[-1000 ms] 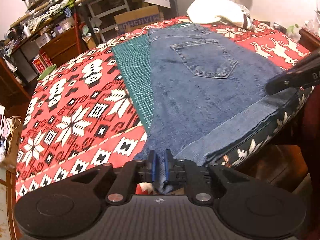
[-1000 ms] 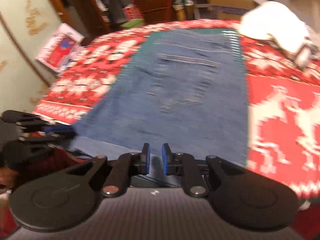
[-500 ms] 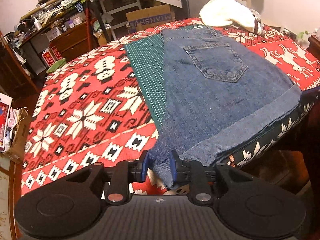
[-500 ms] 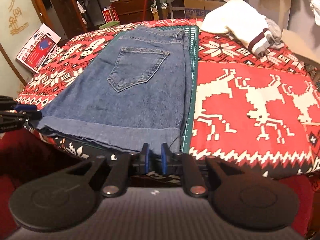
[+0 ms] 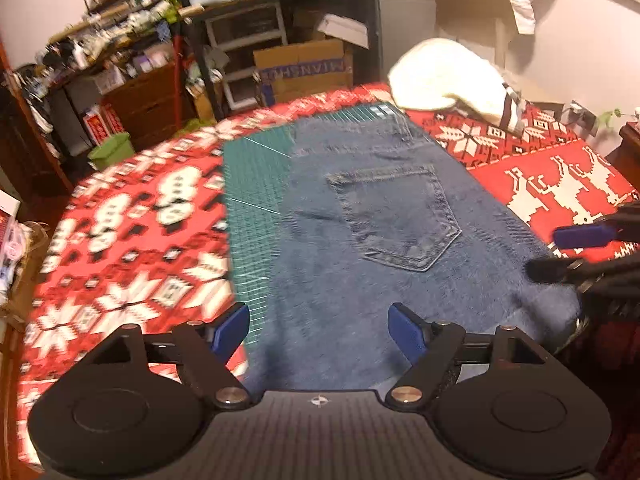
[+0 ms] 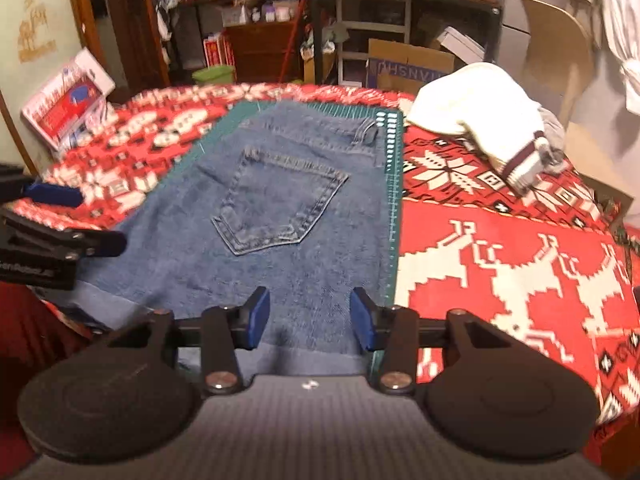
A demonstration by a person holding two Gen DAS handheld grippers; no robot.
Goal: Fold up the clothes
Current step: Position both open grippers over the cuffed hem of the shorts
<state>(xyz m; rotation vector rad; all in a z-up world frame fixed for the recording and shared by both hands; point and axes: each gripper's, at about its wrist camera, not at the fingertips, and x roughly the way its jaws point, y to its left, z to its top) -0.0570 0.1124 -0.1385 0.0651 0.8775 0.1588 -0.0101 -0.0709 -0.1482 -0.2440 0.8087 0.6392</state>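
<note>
Denim shorts point(image 6: 280, 232) lie flat, back pocket point(image 6: 280, 204) up, on a green cutting mat point(image 5: 252, 216) that covers the middle of a table spread with a red patterned cloth point(image 6: 512, 264). The waistband faces the far side of the table; the cuffed hem reaches the near edge. The left gripper point(image 5: 318, 332) hovers over the near left part of the shorts with its blue-padded fingers point(image 5: 230, 326) spread wide and nothing between them. The right gripper point(image 6: 310, 318) hovers over the near right part by the hem, its fingers point(image 6: 258, 316) also set wide apart and empty. Each gripper appears at the edge of the other's view, low beside the shorts. A white folded garment point(image 6: 476, 116) with striped cuffs rests on the cloth near the far right corner, well apart from the shorts.
</note>
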